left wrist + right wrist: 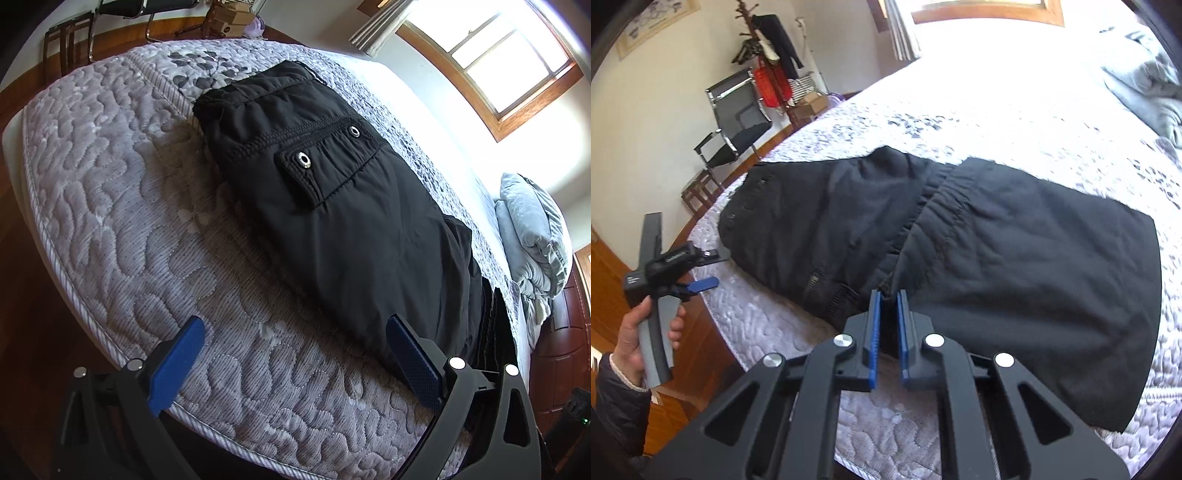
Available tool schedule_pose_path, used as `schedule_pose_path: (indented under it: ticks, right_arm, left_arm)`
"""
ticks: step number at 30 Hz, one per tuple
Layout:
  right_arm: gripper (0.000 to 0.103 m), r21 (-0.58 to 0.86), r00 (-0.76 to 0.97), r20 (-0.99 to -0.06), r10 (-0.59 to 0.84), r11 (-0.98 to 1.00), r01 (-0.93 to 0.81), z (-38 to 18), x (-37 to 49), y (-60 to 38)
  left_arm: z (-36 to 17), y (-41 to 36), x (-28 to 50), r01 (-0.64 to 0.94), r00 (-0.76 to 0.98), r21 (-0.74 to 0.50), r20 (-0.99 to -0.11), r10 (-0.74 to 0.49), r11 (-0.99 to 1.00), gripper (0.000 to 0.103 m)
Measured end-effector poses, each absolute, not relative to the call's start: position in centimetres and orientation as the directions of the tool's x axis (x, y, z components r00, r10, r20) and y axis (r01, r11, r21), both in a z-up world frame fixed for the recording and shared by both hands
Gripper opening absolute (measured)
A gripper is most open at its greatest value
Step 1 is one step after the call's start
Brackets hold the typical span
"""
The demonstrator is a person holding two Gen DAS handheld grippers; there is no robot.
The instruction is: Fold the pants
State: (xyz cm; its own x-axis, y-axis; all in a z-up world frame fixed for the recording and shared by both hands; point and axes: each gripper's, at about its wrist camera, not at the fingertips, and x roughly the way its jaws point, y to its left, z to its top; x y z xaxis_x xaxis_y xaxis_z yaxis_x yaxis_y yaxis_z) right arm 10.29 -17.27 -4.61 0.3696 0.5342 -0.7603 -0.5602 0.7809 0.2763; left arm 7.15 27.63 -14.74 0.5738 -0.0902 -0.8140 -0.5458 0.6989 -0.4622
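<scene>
Black pants (332, 221) lie lengthwise on the quilted grey mattress (110, 184), a snap pocket facing up. In the right wrist view the pants (1034, 277) show one part laid over the elastic waistband. My right gripper (889, 295) is shut, its blue pads pinching the near edge of the pants by the waistband. My left gripper (295, 321) is open just above the mattress at the pants' near left edge, with nothing between its fingers. From the right wrist camera, that left gripper (713, 269) sits in a person's hand (639, 332) at the bed's left edge.
A bundled grey duvet (532, 240) lies at the head of the bed. Beyond the foot stand a metal chair (735, 125), a coat rack (768, 55) and cardboard boxes (232, 18). Wooden floor (613, 280) surrounds the bed, and a bright window (498, 55) is on the far side.
</scene>
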Motion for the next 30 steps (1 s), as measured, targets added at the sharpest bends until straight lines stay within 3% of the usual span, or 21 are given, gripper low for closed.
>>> schedule_pose_path:
  ticks: [10,12,13,14,23,30]
  right_arm:
    - [0.009,0.303,0.289,-0.810,0.510,0.786,-0.539,-8.7,11.0,-15.7]
    - [0.020,0.328,0.275,-0.804,0.527,0.779,-0.535,-8.6,11.0,-16.1]
    - [0.032,0.356,0.255,-0.799,0.544,0.771,-0.529,-8.5,11.0,-16.4]
    - [0.035,0.379,0.248,-0.788,0.564,0.761,-0.527,-8.2,10.9,-16.6]
    - [0.035,0.505,0.367,-0.681,0.634,0.769,-0.392,-4.1,10.0,-25.8]
    - [0.036,0.515,0.491,-0.687,0.535,0.836,-0.190,-4.7,9.6,-35.9]
  left_arm:
    - [-14.8,27.8,7.2,-0.547,0.573,-0.466,-0.814,-0.095,0.696,0.099]
    - [-14.7,28.0,7.3,-0.551,0.574,-0.471,-0.813,-0.098,0.689,0.099]
    - [-14.7,28.2,7.4,-0.551,0.575,-0.481,-0.811,-0.106,0.682,0.099]
    - [-14.7,28.3,7.5,-0.553,0.577,-0.488,-0.809,-0.113,0.675,0.099]
    - [-14.3,31.0,7.3,-0.523,0.665,-0.660,-0.712,-0.225,0.539,0.099]
    - [-16.2,34.5,6.5,-0.495,0.759,-0.817,-0.572,-0.309,0.296,0.099]
